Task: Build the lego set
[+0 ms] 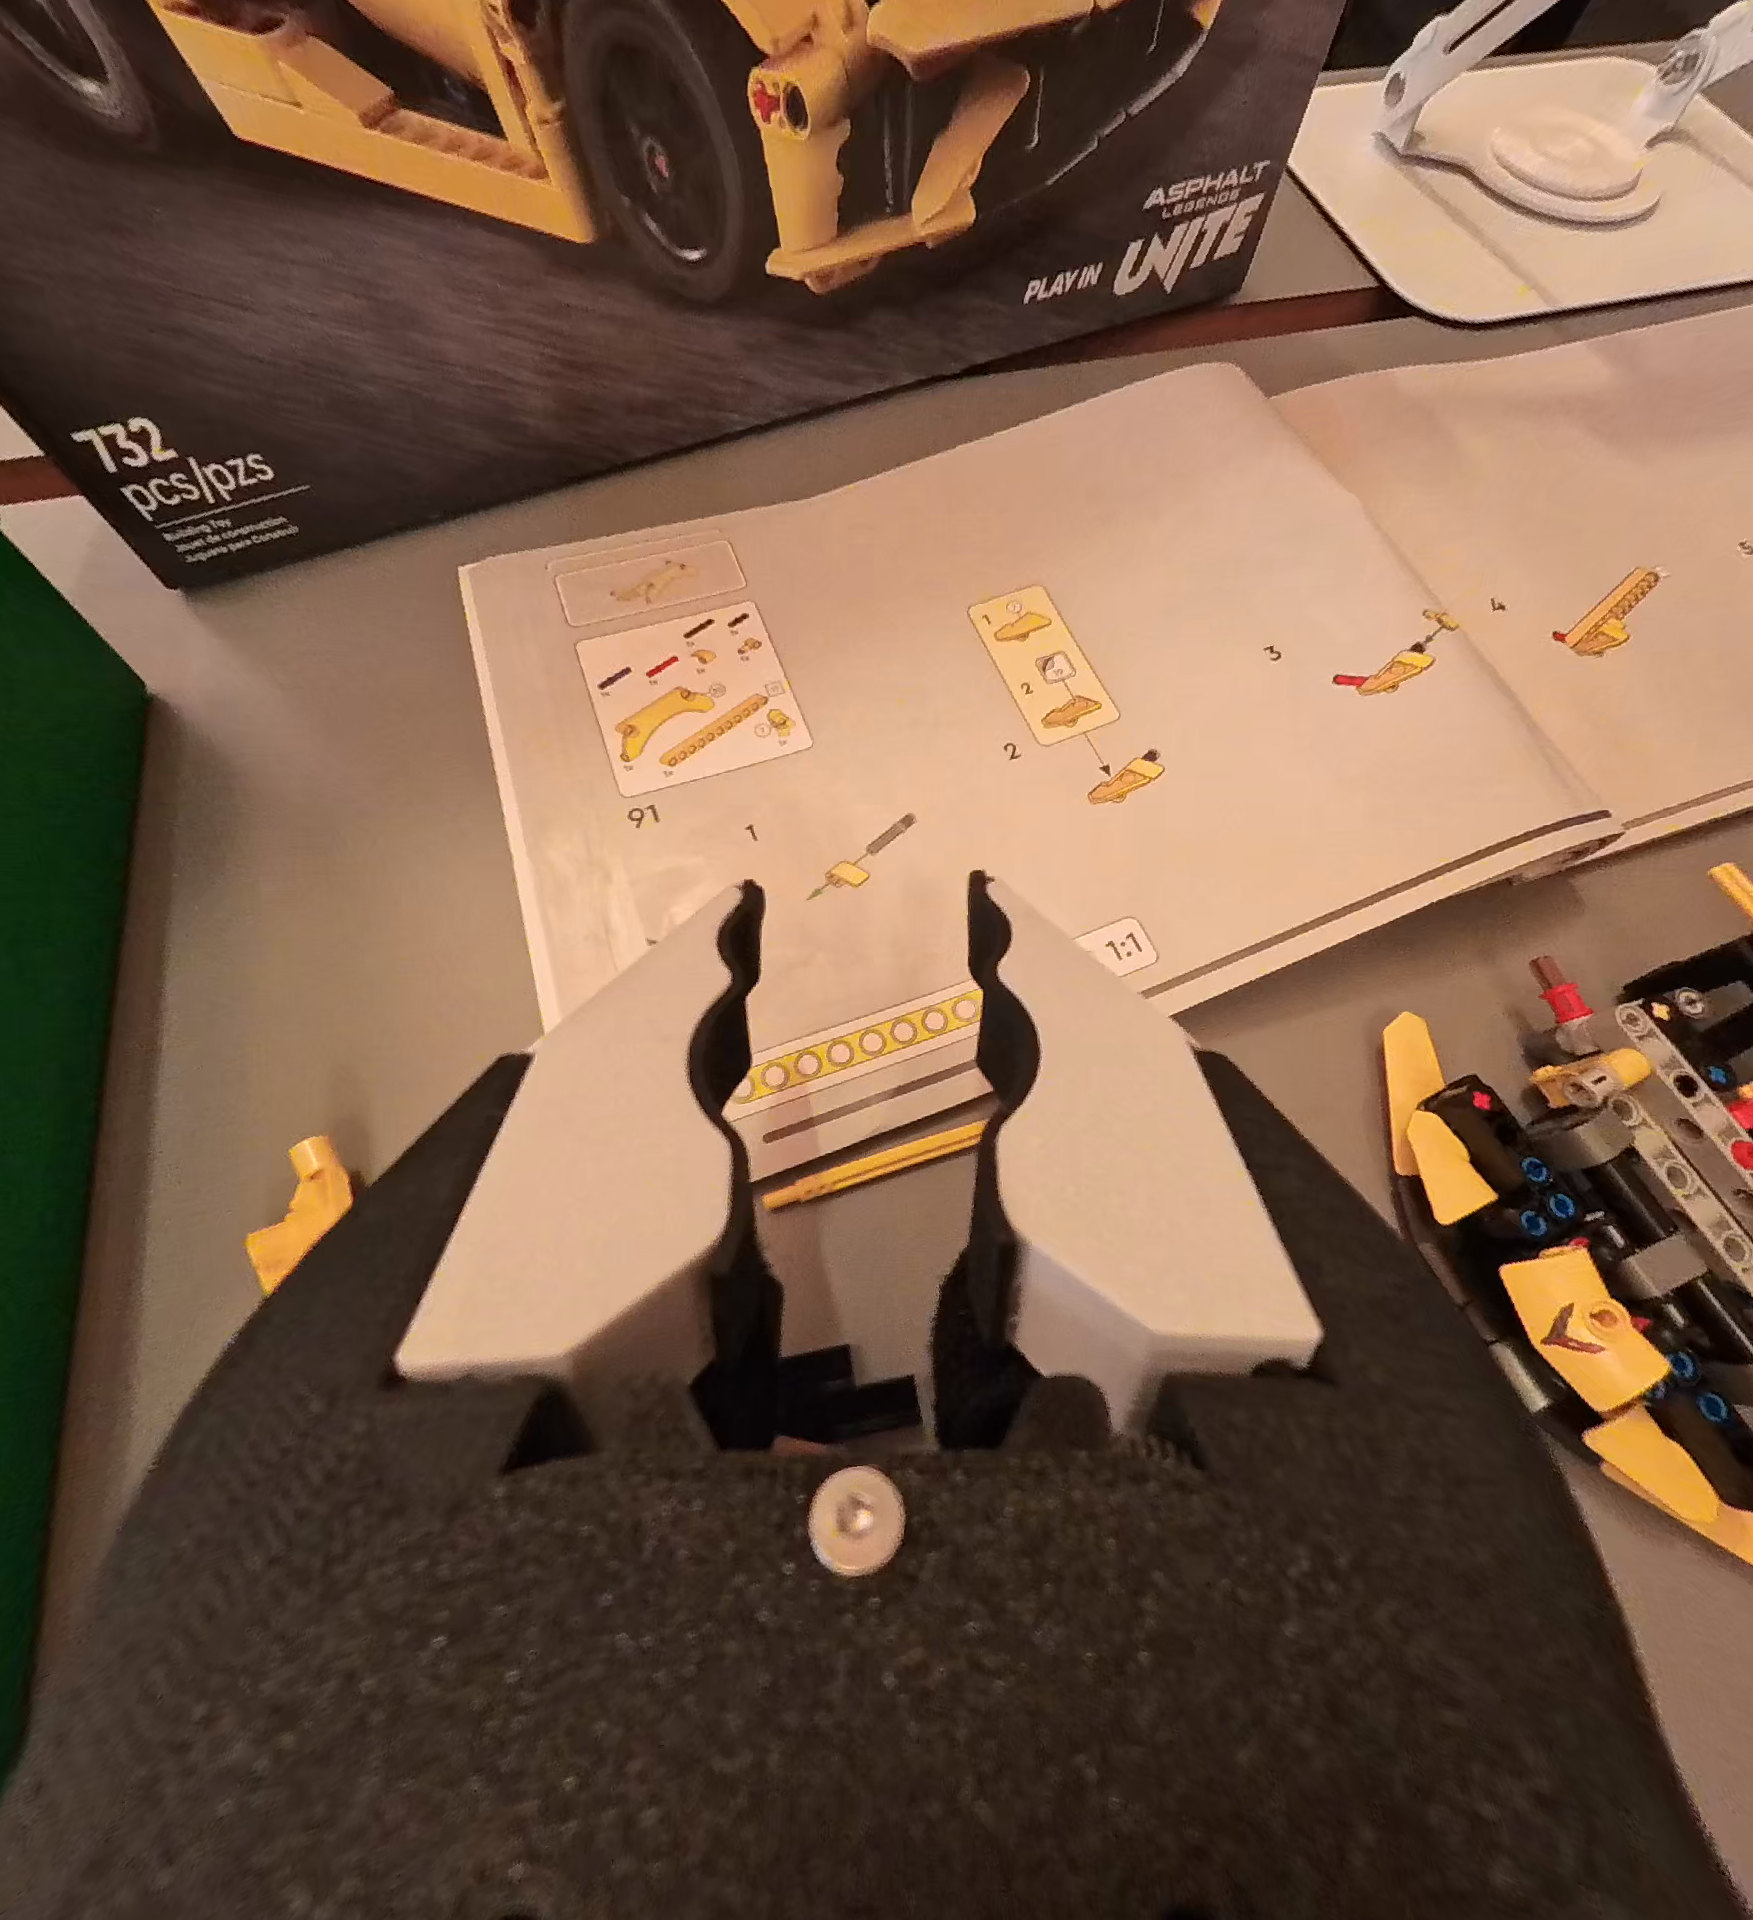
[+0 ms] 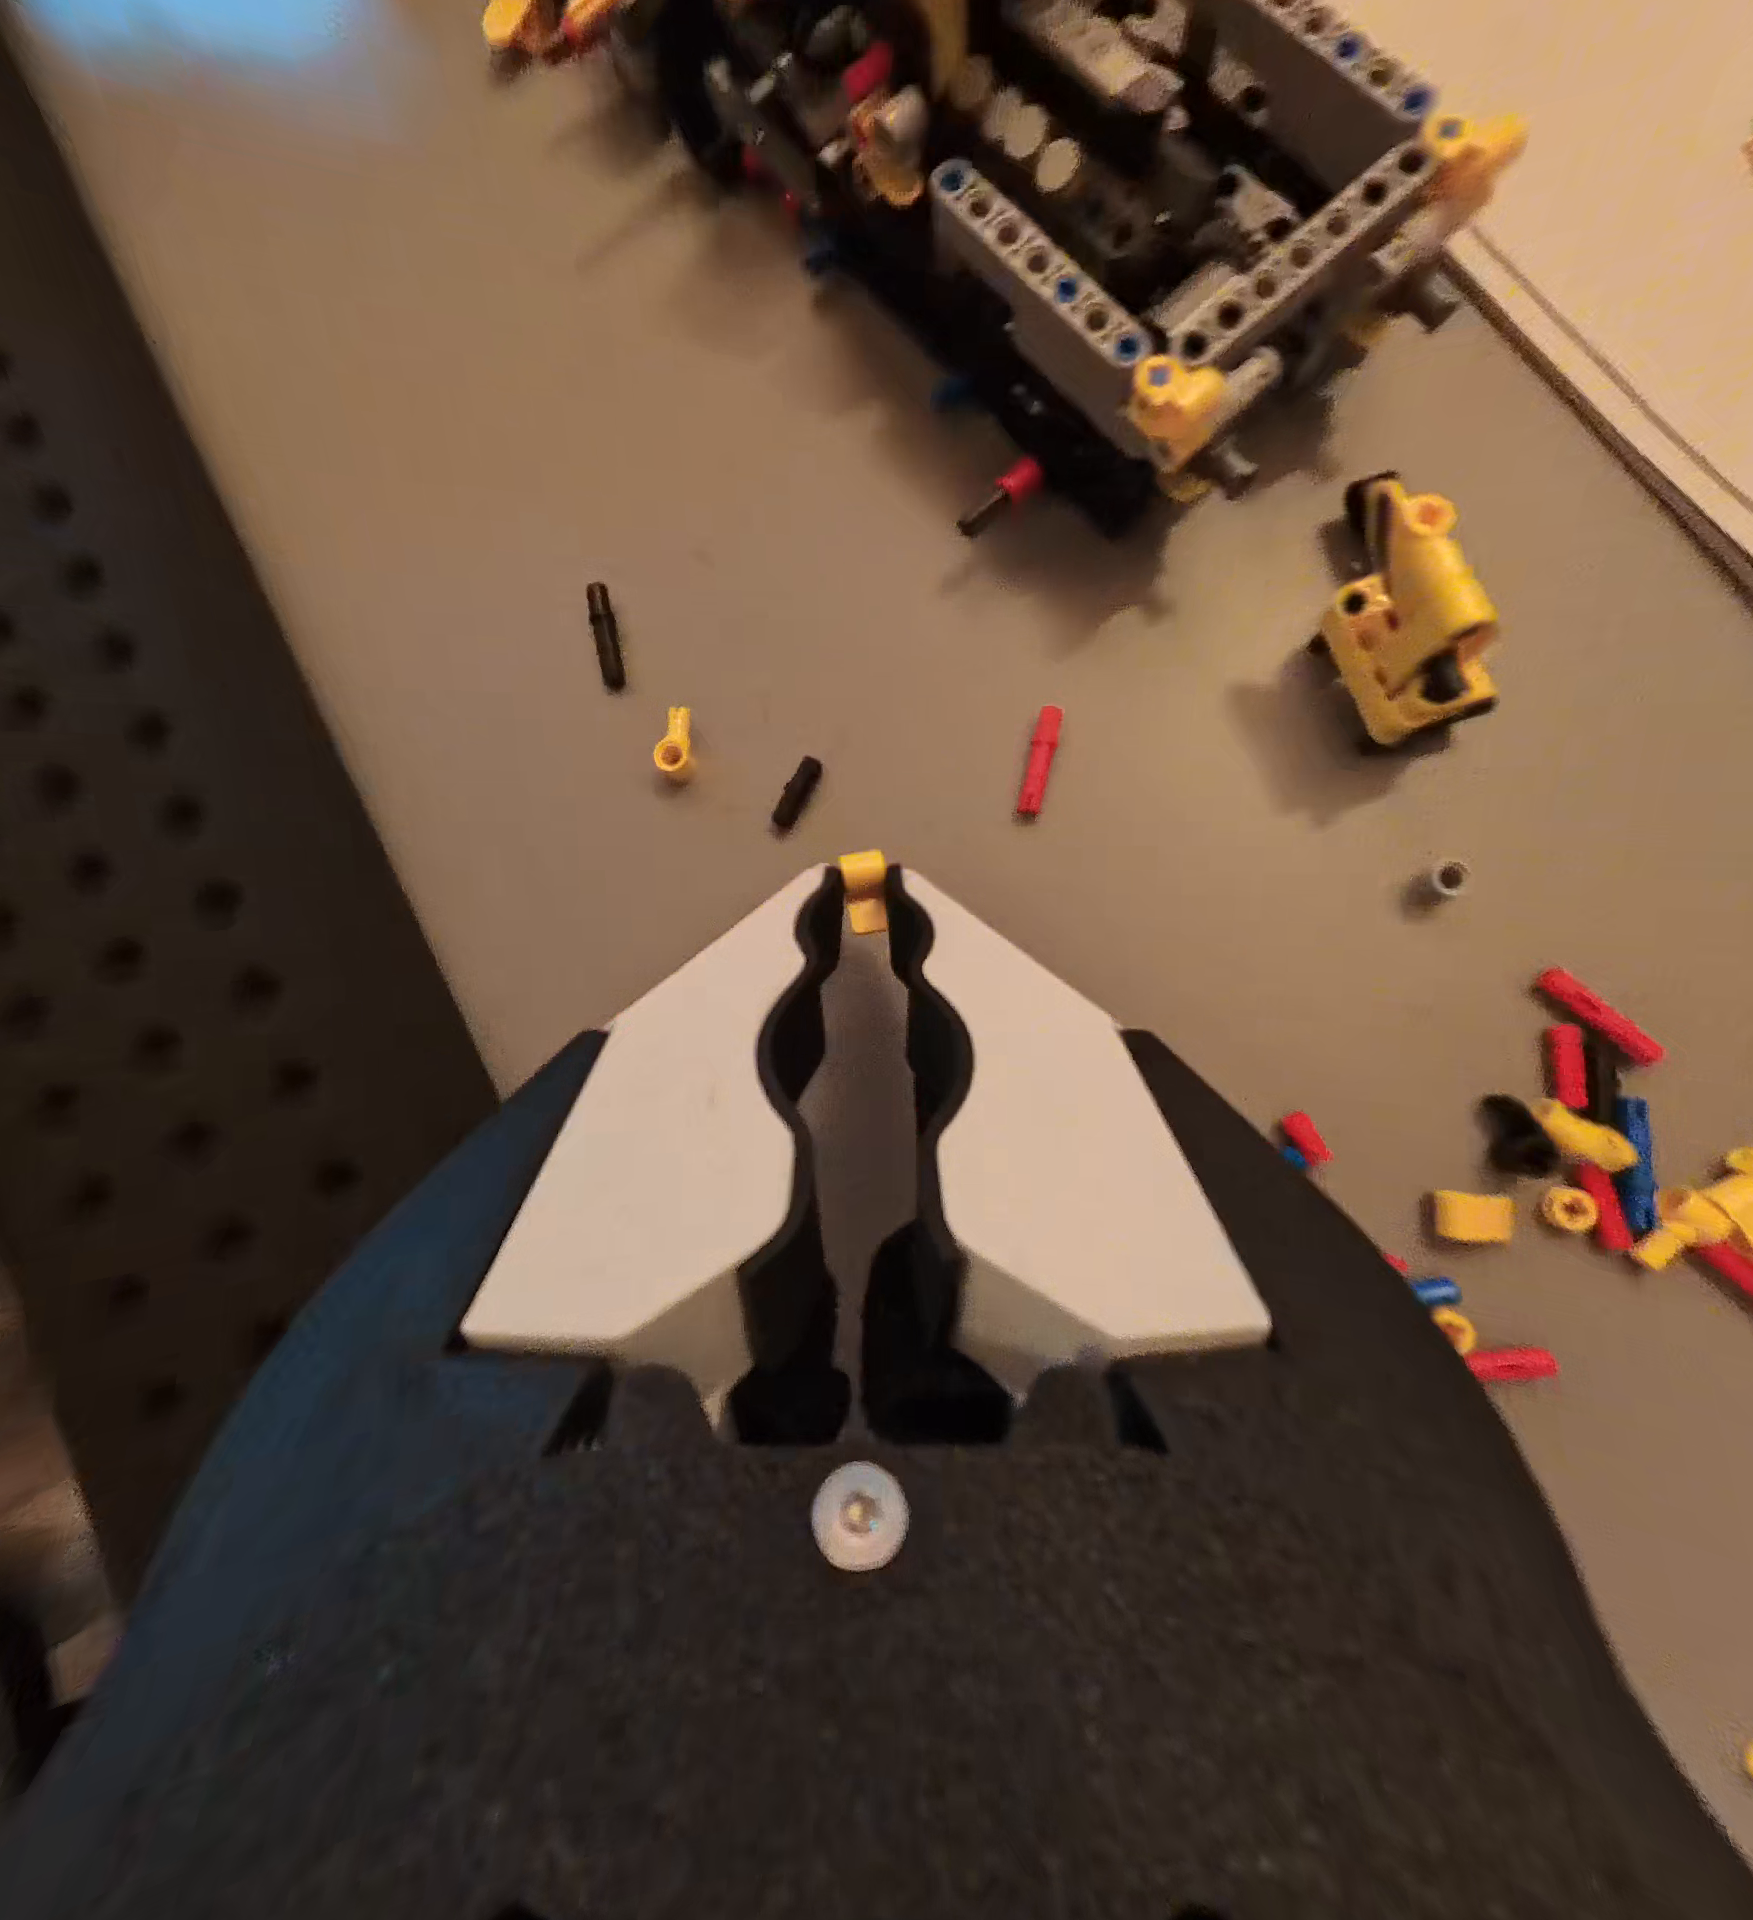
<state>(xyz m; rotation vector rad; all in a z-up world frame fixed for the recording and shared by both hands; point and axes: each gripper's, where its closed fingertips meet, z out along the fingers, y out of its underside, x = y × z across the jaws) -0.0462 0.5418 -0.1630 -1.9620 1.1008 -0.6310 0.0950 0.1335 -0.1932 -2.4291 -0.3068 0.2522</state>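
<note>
Nearest the lens in the right wrist view: right gripper [image 2: 864,883], tips pinched on a small yellow connector [image 2: 863,889], its long axis running along the fingers, one end protruding past the tips. Raised over the grey table [image 2: 415,436], apparently clear of the surface. Ahead and slightly right, well apart: partly built car chassis [image 2: 1142,239], grey beam frame open toward the camera, long axis slanting up-left to lower-right. Between gripper and chassis, loose on the table: black pin [image 2: 605,634], short black pin [image 2: 796,792], red pin [image 2: 1038,760], yellow sub-assembly [image 2: 1407,623]. Heap of spare parts [image 2: 1661,1195] at far right.

Left wrist view: left gripper [image 1: 864,888], fingers apart and empty, poised over the open instruction booklet [image 1: 1059,665], with a yellow axle [image 1: 872,1164] lying crosswise under the gap. Chassis visible at right edge [image 1: 1630,1195]; set box [image 1: 539,260] behind.

Judged: right gripper alone carries a part; mating point not determinable. Blur noted.
</note>
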